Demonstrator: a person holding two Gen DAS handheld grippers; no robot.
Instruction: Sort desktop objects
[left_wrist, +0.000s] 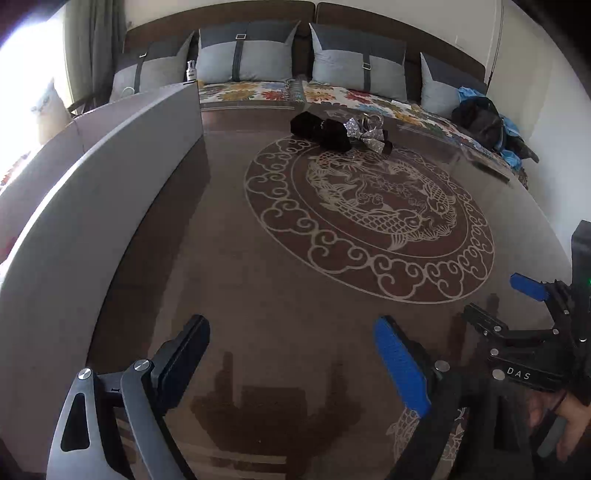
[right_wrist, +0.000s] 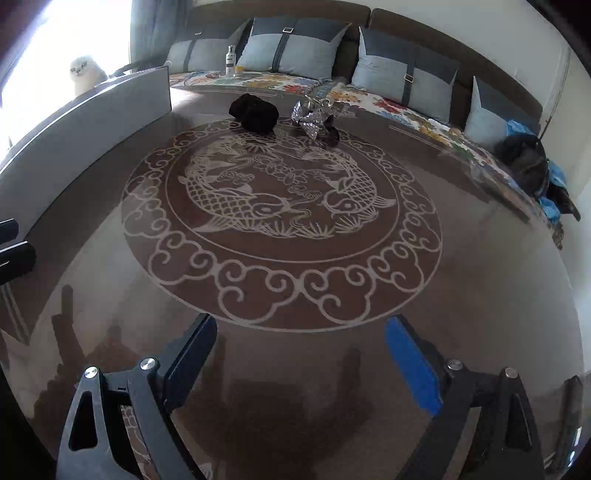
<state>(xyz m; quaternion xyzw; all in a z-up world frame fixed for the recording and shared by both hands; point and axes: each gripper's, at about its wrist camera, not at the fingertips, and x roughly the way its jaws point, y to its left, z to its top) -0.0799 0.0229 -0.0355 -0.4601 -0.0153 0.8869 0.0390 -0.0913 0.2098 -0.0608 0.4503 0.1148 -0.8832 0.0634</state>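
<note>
- Glass tabletop (right_wrist: 480, 280) is lying bare beneath both spread-jawed tools.
- Left gripper (left_wrist: 291, 354) and right gripper (right_wrist: 301, 354) are hovering empty; best reaching far for black bundle (right_wrist: 255, 112) first, approaching low.

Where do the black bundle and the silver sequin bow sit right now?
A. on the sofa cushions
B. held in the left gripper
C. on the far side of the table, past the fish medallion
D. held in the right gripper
C: the black bundle and silver sequin bow lie on the table beyond the fish medallion; left gripper and right gripper are open, nothing between the fingers.
</note>
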